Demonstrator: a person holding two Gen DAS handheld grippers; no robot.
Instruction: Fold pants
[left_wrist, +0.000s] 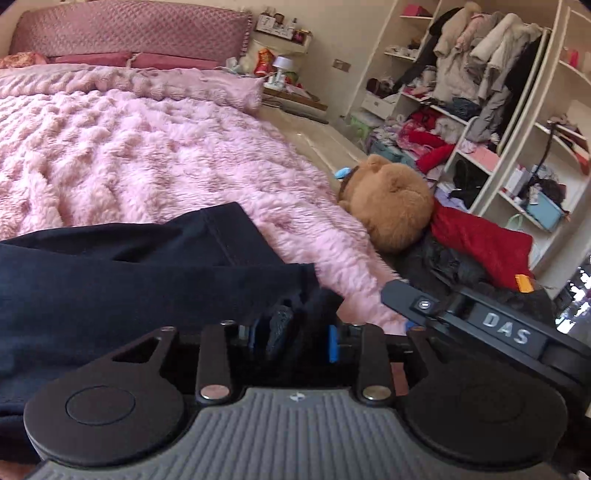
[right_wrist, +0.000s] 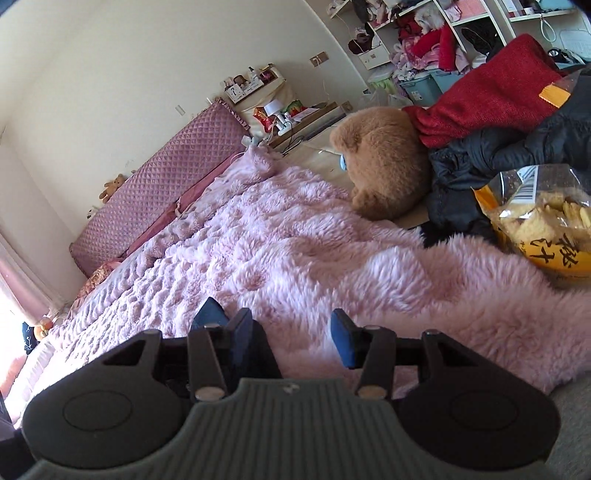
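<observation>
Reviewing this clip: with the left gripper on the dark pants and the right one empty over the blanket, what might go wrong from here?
1. The left gripper seems to pinch only an edge of the pants; the fabric may slip out when lifted.
2. The open right gripper sits low over the fluffy pink blanket and could grab its pile instead.
3. The teddy bear and snack bag crowd the folding area.
</observation>
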